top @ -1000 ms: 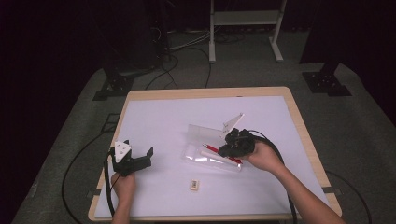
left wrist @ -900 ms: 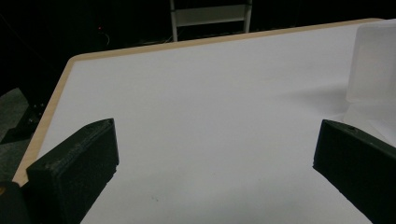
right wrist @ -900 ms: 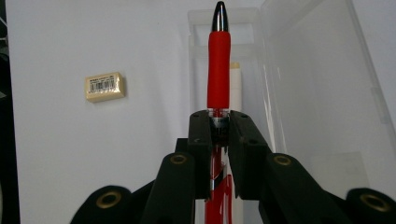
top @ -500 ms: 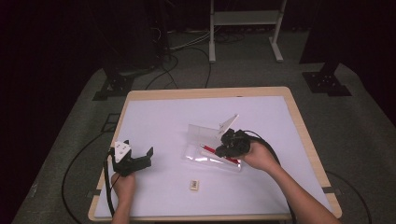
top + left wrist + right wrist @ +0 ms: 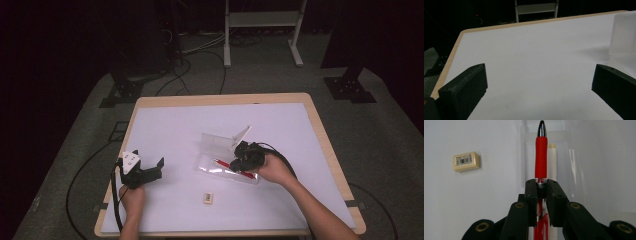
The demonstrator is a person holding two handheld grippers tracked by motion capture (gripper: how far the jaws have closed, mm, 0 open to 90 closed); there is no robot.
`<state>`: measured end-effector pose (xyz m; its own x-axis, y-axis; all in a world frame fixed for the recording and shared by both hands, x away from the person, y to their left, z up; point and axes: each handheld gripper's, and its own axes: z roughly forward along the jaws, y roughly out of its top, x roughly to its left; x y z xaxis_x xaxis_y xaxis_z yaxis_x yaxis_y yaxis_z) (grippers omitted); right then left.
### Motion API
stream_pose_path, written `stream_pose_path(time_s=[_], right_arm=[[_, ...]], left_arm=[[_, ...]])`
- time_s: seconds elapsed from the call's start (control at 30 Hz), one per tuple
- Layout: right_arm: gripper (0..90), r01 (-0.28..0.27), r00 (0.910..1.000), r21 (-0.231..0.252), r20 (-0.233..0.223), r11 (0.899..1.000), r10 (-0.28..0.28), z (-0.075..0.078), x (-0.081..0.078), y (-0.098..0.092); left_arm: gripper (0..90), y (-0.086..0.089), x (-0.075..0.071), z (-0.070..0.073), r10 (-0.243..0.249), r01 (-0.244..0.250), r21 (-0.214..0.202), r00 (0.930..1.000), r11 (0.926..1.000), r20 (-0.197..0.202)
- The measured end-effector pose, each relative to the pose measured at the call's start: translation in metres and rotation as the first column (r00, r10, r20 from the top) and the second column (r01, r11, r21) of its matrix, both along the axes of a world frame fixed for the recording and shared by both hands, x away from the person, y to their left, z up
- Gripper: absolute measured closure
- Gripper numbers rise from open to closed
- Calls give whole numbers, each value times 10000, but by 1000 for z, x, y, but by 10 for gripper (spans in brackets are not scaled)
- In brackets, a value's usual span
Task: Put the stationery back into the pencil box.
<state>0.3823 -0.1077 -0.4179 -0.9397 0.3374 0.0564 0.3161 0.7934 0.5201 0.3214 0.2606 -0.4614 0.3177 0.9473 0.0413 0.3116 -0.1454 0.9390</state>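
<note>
High view: the right claw [image 5: 243, 159] has descended since the earlier frame and now sits over the clear case [image 5: 226, 170] on the desk [image 5: 175, 125]. It is clenched on the red pen [image 5: 541, 157], held above the case beside a white pen [image 5: 552, 162]. The left claw [image 5: 147, 172] remains stationary, released.

1 red pen [image 5: 541, 157], 1 white stick [image 5: 552, 162], 1 clear case [image 5: 220, 142], 1 eraser [image 5: 207, 198], 2 claws.
</note>
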Motion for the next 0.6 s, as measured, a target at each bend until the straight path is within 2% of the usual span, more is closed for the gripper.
stream_pose_path(time_s=[0.2, 0.47, 0.6], right_arm=[[789, -24, 10000, -41, -65, 10000, 24, -4, 1, 2], [789, -51, 9999, -394, -96, 9992, 48, -10, 1, 4], [789, -16, 10000, -376, -82, 9993, 13, -12, 3, 4]], left_arm=[[0, 0, 0, 0, 3, -3, -13, 10000, 10000, 0], [0, 0, 0, 0, -8, 8, -10, 10000, 10000, 3], [0, 0, 0, 0, -5, 5, -19, 10000, 10000, 2]])
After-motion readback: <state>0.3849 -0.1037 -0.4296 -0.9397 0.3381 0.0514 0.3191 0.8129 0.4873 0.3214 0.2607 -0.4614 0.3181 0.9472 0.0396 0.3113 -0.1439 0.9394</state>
